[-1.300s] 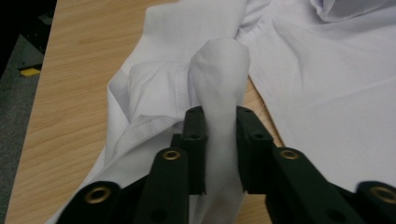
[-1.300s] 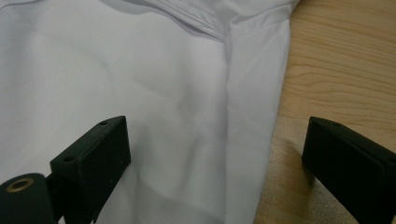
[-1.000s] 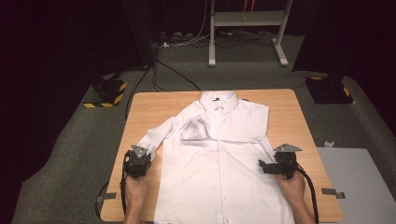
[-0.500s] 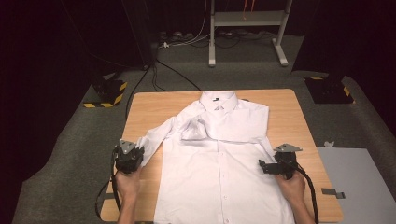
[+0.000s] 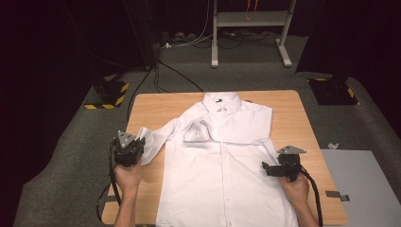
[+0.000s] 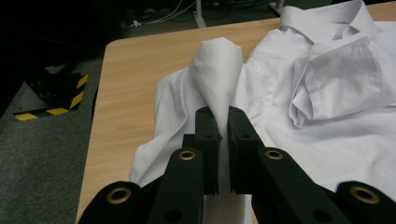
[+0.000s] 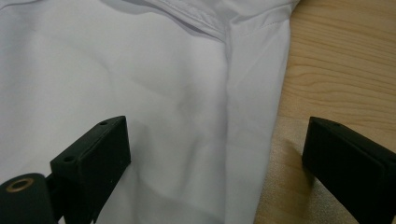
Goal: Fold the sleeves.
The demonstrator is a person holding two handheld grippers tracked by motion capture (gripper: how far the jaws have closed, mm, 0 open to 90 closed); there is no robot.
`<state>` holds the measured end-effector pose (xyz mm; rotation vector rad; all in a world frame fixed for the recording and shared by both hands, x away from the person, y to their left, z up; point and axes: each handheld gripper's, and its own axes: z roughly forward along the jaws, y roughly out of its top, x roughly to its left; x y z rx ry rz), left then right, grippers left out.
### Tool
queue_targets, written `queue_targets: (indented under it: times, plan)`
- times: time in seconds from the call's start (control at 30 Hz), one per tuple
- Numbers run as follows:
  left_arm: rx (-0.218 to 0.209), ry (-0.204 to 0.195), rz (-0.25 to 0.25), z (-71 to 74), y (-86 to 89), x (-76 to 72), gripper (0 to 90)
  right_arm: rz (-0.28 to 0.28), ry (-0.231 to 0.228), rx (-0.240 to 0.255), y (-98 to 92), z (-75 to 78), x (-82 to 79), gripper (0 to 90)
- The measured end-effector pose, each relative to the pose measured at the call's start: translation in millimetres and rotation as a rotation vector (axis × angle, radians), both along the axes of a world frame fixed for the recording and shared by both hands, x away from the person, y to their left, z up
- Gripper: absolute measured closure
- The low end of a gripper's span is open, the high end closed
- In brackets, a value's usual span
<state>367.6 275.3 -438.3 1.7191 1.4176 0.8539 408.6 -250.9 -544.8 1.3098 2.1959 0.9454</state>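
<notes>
A white short-sleeved dress shirt [image 5: 227, 165] lies front up on the wooden table [image 5: 156, 106], its collar [image 5: 221, 100] toward the far edge and its hem running off the near edge. One sleeve [image 5: 196, 133] is folded in across the chest, its cuff lying near the button placket.

The left gripper [image 5: 128, 145] hovers over the table's left edge, about midway along it. Its jaws are clamped on a pinch of the shirt's other sleeve [image 6: 217, 74]. In the left gripper view the white cloth rises between the two black jaws as a rounded peak, and the rest of that sleeve drapes down from it onto the wood beside the shirt body.

The right gripper [image 5: 275, 169] sits low at the shirt's right side edge, close to the table's near right corner. Its jaws stand wide apart and hold nothing: in the right gripper view one jaw lies over the white cloth [image 7: 163, 116] and the other over bare wood, with the shirt's side seam [image 7: 229, 107] running between them.
</notes>
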Motion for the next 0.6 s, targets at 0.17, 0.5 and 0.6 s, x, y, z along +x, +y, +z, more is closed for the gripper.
queue_targets:
  times: [0.17, 0.5, 0.6]
  plan:
    - [-0.003, -0.012, -0.017, 9.3, -2.2, 5.2, 84.8, -0.001, 0.001, 0.0, 0.0, 0.0, 0.0, 7.4]
    - [-0.003, -0.004, -0.067, 29.2, -9.1, 20.8, 84.8, -0.001, 0.001, 0.0, 0.1, 0.0, 0.0, 7.2]
    - [-0.035, -0.005, -0.085, 34.9, -7.8, 24.2, 84.7, -0.001, 0.001, 0.0, 0.1, 0.0, 0.0, 7.2]
